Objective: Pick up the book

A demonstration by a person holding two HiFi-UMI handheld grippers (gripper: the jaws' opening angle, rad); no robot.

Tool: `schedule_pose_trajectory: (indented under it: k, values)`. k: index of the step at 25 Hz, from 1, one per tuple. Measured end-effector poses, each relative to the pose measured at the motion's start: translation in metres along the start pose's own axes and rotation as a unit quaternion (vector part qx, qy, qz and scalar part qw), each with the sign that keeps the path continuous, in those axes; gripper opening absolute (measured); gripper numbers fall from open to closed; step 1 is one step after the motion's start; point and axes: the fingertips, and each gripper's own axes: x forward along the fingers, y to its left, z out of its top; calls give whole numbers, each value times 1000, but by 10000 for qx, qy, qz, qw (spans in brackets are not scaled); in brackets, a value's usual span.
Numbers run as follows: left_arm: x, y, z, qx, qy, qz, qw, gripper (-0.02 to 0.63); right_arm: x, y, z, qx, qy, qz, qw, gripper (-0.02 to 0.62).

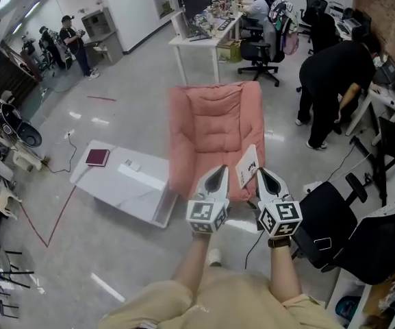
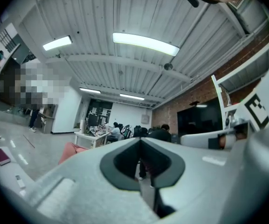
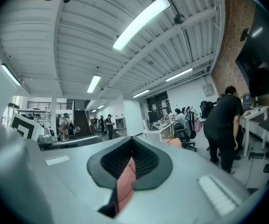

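Currently both of my grippers are clenched and empty. The left gripper has its smooth grey moulded jaws pinched to a point, with nothing between the dark pads. The right gripper is closed the same way, and only pink upholstery shows through the slit behind its ribbed black pads. Each carries a cube of black-and-white square markers.

Between their tips I see a flat white printed sheet, tilted; I cannot tell what it rests on. Just beyond stands a pink armchair, soft and quilted in padded ribs.

The book, a thin maroon rectangle, lies flat on the far left corner of a low, glossy white tabletop, well apart from both grippers. The tabletop stands on a polished grey floor.
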Motion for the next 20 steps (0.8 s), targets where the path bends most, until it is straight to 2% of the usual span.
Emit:
schedule_pose_trajectory:
  k: [6,8,12,20]
  values:
    - [26,43,-16,-48,141,-383,9992,2,45,-14,-14,143,29,-478,9988,3]
    - [25,59,-21,-85,123,-406,9991,2,52,-13,-21,141,16,-577,9982,3]
    - [30,90,-36,-289,171,-253,9991,2,75,-16,-49,179,385,-506,9978,3]
    - [71,110,-82,-235,612,-350,9972,2,126,-51,-97,324,906,-581,9937,3]
